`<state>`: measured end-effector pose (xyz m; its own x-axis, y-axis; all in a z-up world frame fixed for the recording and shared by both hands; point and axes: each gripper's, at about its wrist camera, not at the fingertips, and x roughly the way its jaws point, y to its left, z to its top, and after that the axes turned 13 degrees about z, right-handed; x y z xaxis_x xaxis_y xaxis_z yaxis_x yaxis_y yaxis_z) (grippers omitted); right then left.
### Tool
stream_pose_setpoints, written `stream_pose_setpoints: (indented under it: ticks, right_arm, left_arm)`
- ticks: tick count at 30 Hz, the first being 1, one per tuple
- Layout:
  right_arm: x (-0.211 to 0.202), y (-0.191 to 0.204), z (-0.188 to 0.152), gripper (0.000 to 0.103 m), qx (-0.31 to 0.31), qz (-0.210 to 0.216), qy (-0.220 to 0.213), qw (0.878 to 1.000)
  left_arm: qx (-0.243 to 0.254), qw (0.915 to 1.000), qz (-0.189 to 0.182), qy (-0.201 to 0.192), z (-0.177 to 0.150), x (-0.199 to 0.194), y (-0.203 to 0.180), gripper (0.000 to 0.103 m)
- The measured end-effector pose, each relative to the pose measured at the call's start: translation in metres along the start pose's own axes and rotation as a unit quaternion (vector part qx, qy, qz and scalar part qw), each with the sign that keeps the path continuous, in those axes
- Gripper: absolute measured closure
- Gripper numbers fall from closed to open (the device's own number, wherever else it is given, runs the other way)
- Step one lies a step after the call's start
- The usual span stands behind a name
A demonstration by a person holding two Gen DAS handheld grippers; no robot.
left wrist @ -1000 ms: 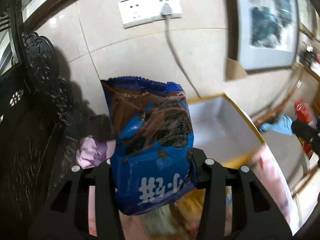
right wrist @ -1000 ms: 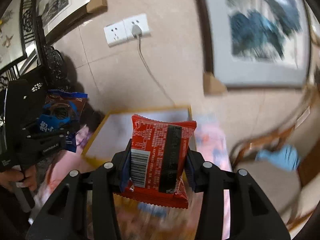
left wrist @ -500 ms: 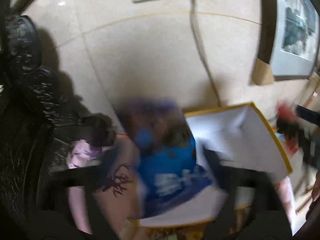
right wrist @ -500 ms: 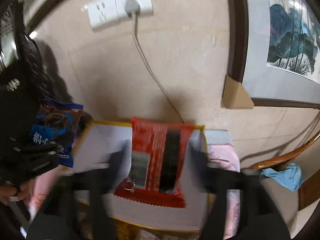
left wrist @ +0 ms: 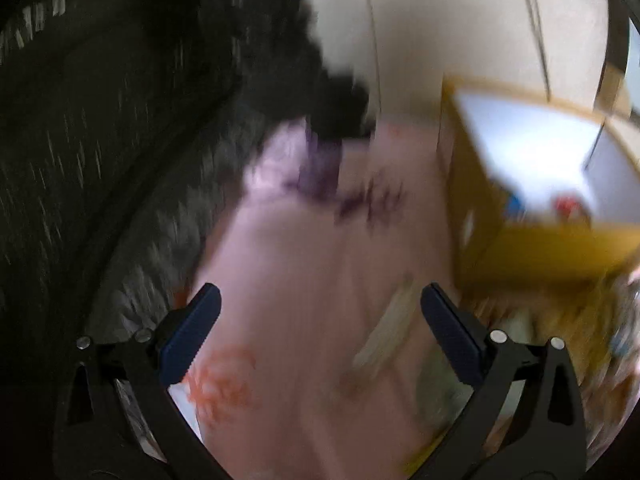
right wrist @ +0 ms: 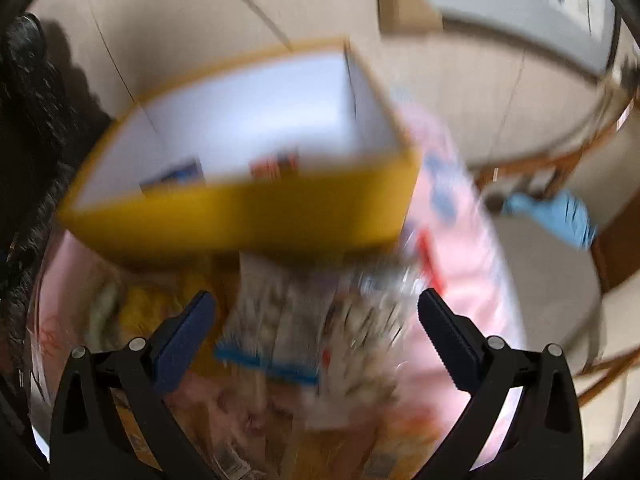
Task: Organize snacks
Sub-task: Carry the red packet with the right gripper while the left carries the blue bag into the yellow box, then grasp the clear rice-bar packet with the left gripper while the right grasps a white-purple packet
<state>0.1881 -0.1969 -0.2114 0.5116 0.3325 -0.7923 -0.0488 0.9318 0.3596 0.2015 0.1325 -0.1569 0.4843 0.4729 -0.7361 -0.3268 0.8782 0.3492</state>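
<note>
Both views are blurred by motion. My left gripper [left wrist: 320, 300] is open and empty above the pink tablecloth [left wrist: 304, 280]. My right gripper [right wrist: 316, 304] is open and empty above a pile of snack packets [right wrist: 280, 328]. The yellow box [right wrist: 248, 216] with a white inside stands behind the pile; it also shows at the right of the left wrist view [left wrist: 532, 248]. A blue packet [right wrist: 172, 174] and a red packet [right wrist: 276, 164] lie inside it.
A dark carved chair [left wrist: 100, 120] fills the left side. A wooden chair with a blue cloth [right wrist: 556, 212] stands to the right. The tiled wall [right wrist: 200, 20] with a cable is behind the box.
Both grippers have opened and let go of their packets, the blue one from the left, the red one from the right. Both packets now lie in the box, and the grippers have drawn back and tilted down.
</note>
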Motion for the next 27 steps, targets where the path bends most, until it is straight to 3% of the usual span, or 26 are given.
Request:
stream_pose_setpoints:
  ticks: [2, 7, 10, 11, 12, 13, 14, 15, 16, 17, 19, 27]
  right_arm:
    - [0.011, 0.001, -0.005, 0.001, 0.012, 0.004, 0.002, 1.0]
    - [0.035, 0.016, 0.001, 0.001, -0.021, -0.035, -0.003, 0.999]
    - [0.048, 0.02, 0.003, 0.001, -0.037, -0.051, -0.002, 0.998]
    - [0.05, 0.019, 0.001, 0.001, -0.032, -0.047, -0.002, 0.998]
    - [0.051, 0.019, 0.001, 0.001, -0.027, -0.045, -0.003, 0.999]
    - [0.05, 0.019, -0.001, 0.001, -0.023, -0.039, -0.002, 0.999]
    - [0.049, 0.018, -0.002, 0.009, -0.021, -0.037, 0.0, 0.999]
    - [0.046, 0.018, -0.002, 0.027, -0.023, -0.041, -0.002, 0.999]
    - [0.04, 0.018, -0.002, 0.034, -0.018, -0.03, -0.005, 0.999]
    - [0.034, 0.016, -0.001, 0.045, -0.002, -0.005, -0.005, 1.0]
    - [0.026, 0.014, 0.0, 0.048, 0.02, 0.02, -0.007, 1.0]
    - [-0.025, 0.02, 0.002, 0.051, 0.022, 0.051, -0.037, 0.998]
  left_arm:
    - [0.015, 0.9995, -0.01, 0.025, -0.017, 0.013, -0.002, 0.002]
    - [0.111, 0.993, 0.024, -0.031, -0.032, 0.035, -0.027, 0.002]
    - [0.161, 0.9867, -0.002, -0.018, -0.034, 0.06, -0.044, 0.002]
    - [0.167, 0.9859, -0.001, -0.006, -0.035, 0.069, -0.047, 0.002]
    - [0.144, 0.9891, -0.021, -0.022, -0.034, 0.067, -0.04, 0.002]
    - [0.137, 0.9896, -0.042, -0.011, -0.033, 0.069, -0.039, 0.006]
    - [0.127, 0.9895, -0.068, 0.017, -0.033, 0.075, -0.038, 0.018]
    - [0.093, 0.9899, -0.099, 0.04, -0.033, 0.078, -0.033, 0.028]
    - [0.079, 0.9881, -0.122, 0.05, -0.033, 0.078, -0.031, 0.051]
    - [0.078, 0.9866, -0.132, 0.055, -0.033, 0.077, -0.033, 0.06]
    - [0.096, 0.9859, -0.127, 0.052, -0.035, 0.071, -0.044, 0.075]
    - [0.085, 0.9843, -0.133, 0.078, -0.034, 0.05, -0.034, 0.075]
